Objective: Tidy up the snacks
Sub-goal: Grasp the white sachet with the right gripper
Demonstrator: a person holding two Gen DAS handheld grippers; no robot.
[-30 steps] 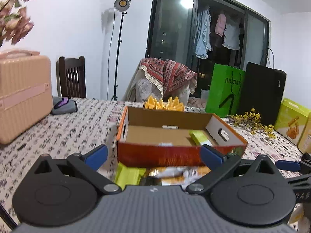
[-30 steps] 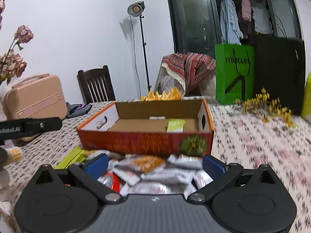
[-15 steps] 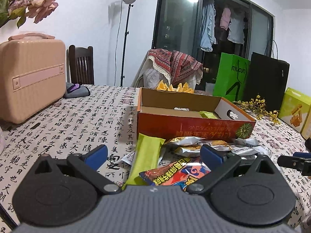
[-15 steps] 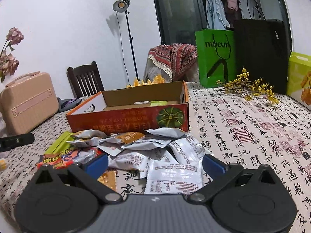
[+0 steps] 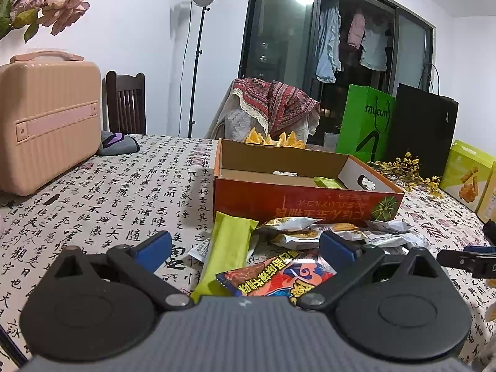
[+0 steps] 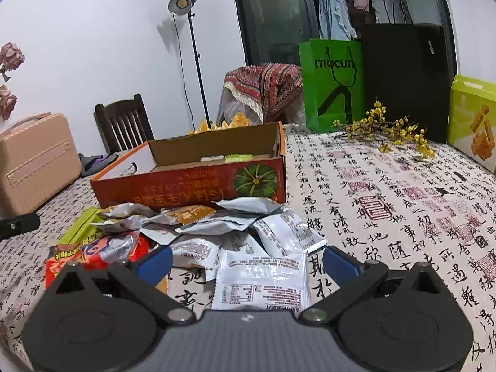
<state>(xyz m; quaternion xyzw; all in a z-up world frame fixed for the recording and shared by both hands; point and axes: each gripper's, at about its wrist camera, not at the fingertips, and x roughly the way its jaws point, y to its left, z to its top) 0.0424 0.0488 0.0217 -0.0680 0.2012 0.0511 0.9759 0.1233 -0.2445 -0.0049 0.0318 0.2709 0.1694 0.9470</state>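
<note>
An open orange cardboard box (image 5: 291,200) (image 6: 198,186) sits mid-table with one green packet (image 5: 328,182) inside. A pile of snack packets lies in front of it: a long green bar (image 5: 228,249), a red-blue bag (image 5: 279,274) (image 6: 96,252), and several silver packets (image 6: 263,238). My left gripper (image 5: 245,246) is open and empty, low over the green bar and red bag. My right gripper (image 6: 248,260) is open and empty over a white-backed silver packet (image 6: 263,285).
A pink case (image 5: 46,117) stands at the left. A green bag (image 6: 331,83), black bag (image 6: 406,77), yellow flowers (image 6: 387,125) and yellow-green boxes (image 6: 474,117) stand at the back right. A chair with a patterned cloth (image 5: 272,105) is behind the box.
Both grippers have drawn back from the box toward the near table edge and dropped lower. The snack pile now fills the space between the fingers. Both stay open.
</note>
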